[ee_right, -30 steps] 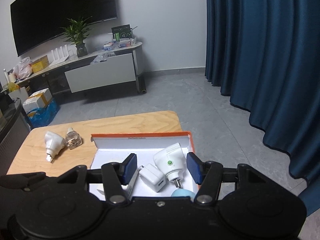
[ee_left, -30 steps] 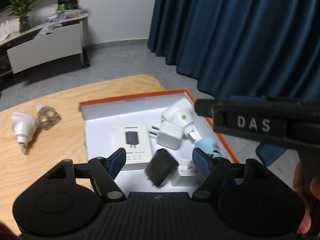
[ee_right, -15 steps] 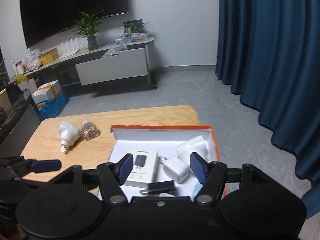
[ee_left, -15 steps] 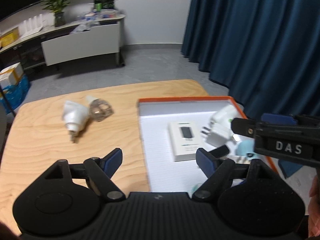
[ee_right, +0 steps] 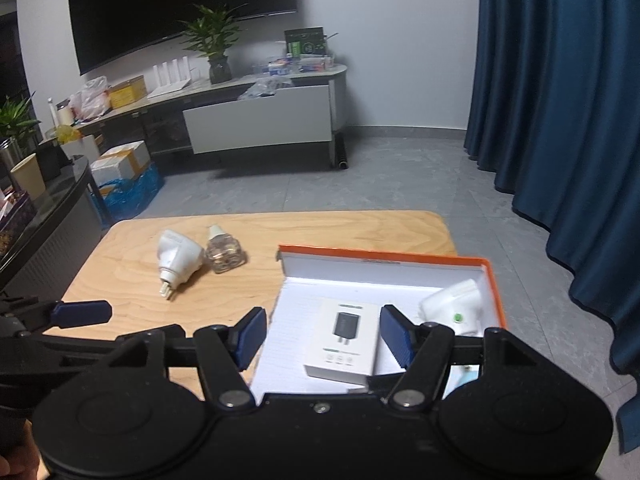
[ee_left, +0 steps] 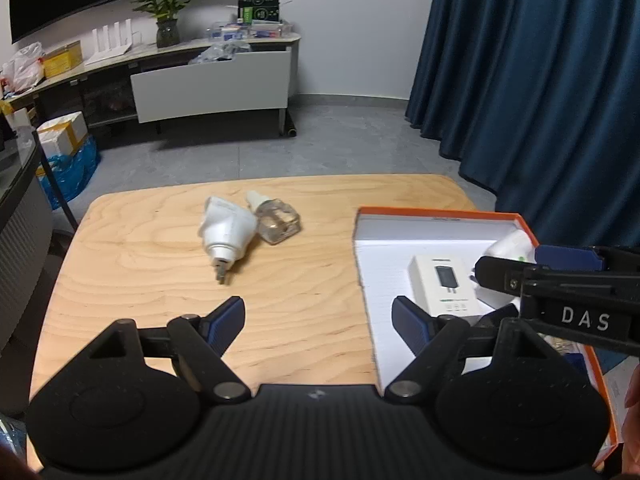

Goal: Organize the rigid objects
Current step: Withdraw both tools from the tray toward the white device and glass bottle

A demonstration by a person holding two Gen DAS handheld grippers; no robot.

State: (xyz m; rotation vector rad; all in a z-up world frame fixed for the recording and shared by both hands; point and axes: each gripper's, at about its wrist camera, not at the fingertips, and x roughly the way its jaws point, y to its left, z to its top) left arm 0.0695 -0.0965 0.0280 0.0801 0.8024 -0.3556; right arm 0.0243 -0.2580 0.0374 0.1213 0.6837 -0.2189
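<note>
The left gripper (ee_left: 318, 316) hangs over the wooden surface (ee_left: 160, 264) with its jaws spread wide and empty — the right gripper (ee_right: 322, 332), likewise spread and empty, hovers over the orange-rimmed box (ee_right: 494, 280) at the surface's right edge. Inside the box lie a white carton (ee_right: 344, 340) and a white plug (ee_right: 452, 304). Toward the far edge, outside the box, a white adapter (ee_left: 226, 232) touches a clear bottle (ee_left: 278, 220).

Each black gripper (ee_left: 318, 322) has blue finger pads (ee_left: 224, 316), silver screws (one marked "DAS").
</note>
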